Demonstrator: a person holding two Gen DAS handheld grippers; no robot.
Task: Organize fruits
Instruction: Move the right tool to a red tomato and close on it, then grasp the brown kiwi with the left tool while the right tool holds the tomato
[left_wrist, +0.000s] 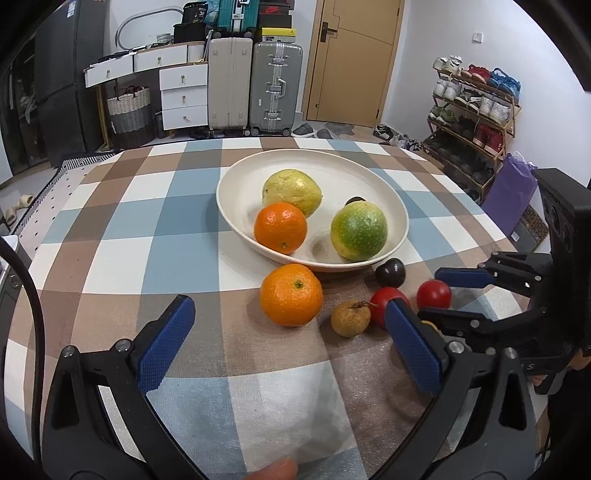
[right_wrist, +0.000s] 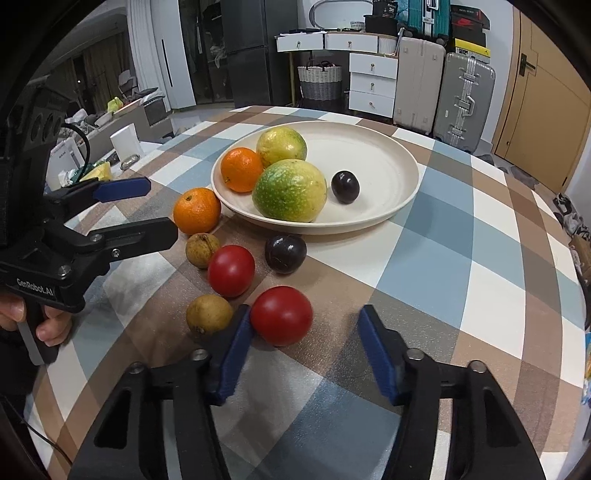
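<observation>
Right hand-held gripper (right_wrist: 303, 328), jaws wide, framed a tomato (right_wrist: 281, 316); left hand-held gripper (left_wrist: 291, 319) gaped empty; closing, then bowl (right_wrist: 402, 206), seemed next.

I see even, bright indoor light, soft shadows under fruit, sharp focus centrally, and heavy fisheye bending with dark corners.

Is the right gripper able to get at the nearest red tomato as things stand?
Probably yes: the right gripper is open, the red tomato sits between its fingers against the left pad, and nothing blocks it.
</observation>
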